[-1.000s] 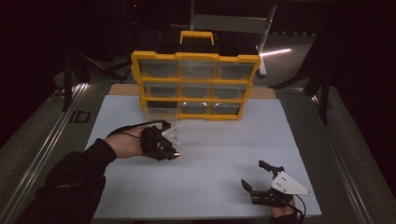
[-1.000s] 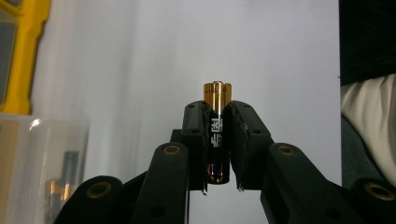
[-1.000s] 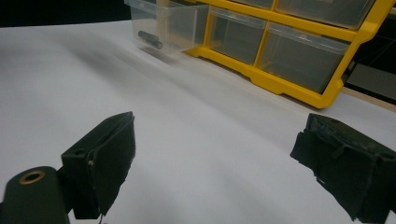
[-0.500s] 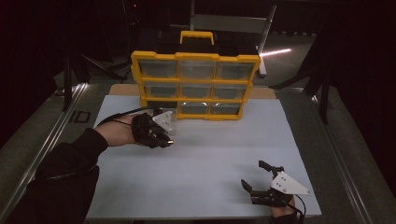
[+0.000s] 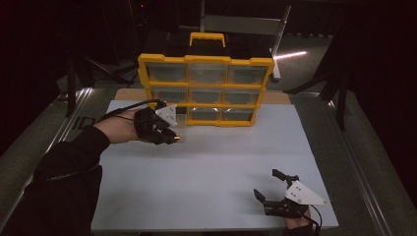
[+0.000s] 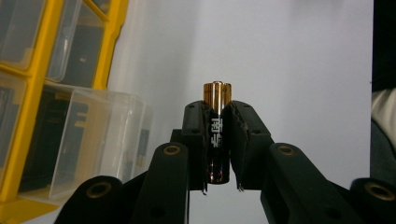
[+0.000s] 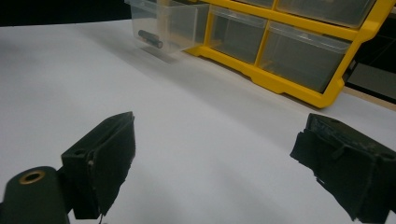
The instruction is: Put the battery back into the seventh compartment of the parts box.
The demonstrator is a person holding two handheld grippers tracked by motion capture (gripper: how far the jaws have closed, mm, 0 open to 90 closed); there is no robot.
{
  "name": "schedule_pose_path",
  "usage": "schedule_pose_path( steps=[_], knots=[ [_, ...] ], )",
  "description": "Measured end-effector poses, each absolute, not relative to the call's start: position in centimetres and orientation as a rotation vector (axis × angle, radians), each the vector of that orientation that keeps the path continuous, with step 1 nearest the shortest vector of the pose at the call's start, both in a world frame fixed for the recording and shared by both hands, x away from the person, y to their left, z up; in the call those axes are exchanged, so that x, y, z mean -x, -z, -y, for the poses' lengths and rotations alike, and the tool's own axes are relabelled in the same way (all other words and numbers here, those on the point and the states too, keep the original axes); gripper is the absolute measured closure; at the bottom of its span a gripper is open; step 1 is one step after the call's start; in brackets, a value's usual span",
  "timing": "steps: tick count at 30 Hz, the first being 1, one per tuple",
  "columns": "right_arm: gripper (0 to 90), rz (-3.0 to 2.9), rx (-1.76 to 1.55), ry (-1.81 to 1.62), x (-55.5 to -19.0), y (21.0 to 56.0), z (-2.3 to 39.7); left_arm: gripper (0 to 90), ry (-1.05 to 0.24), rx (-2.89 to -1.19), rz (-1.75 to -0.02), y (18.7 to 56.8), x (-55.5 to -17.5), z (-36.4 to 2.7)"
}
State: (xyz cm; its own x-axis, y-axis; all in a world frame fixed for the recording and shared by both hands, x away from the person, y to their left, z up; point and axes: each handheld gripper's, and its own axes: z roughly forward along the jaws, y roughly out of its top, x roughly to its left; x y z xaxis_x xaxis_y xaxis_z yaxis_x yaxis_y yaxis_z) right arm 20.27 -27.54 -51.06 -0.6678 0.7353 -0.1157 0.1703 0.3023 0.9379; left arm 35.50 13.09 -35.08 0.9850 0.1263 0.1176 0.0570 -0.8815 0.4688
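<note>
One battery (image 6: 217, 135), white unreadable label characters

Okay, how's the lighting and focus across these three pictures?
High view: dark surroundings, the white table sheet lit, a glare streak behind the yellow drawer organizer. Left gripper view: the battery is sharp, the pulled-out clear drawer soft. Right gripper view: near jaws slightly blurred.

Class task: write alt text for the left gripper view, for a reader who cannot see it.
Two black jaws of the left gripper pinch a black-and-gold cylindrical battery above a white table sheet. At left, a clear plastic drawer stands pulled out of a yellow-framed organiser.
</note>
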Motion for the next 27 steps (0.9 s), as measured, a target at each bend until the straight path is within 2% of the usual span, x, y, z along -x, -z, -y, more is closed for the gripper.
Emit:
schedule_pose_path(
  steps=[13, 27],
  knots=[
    [10.4, -2.034, -0.802, -1.371, -20.3, 51.1, 27.5, 75.7, -0.254, -2.634, -0.149, 33.6, -37.1, -13.7],
    [10.4, -2.034, -0.804, -1.374, -20.3, 51.1, 27.5, 75.7, -0.285, -2.593, -0.245, 34.4, -39.7, -15.2]
  ],
)
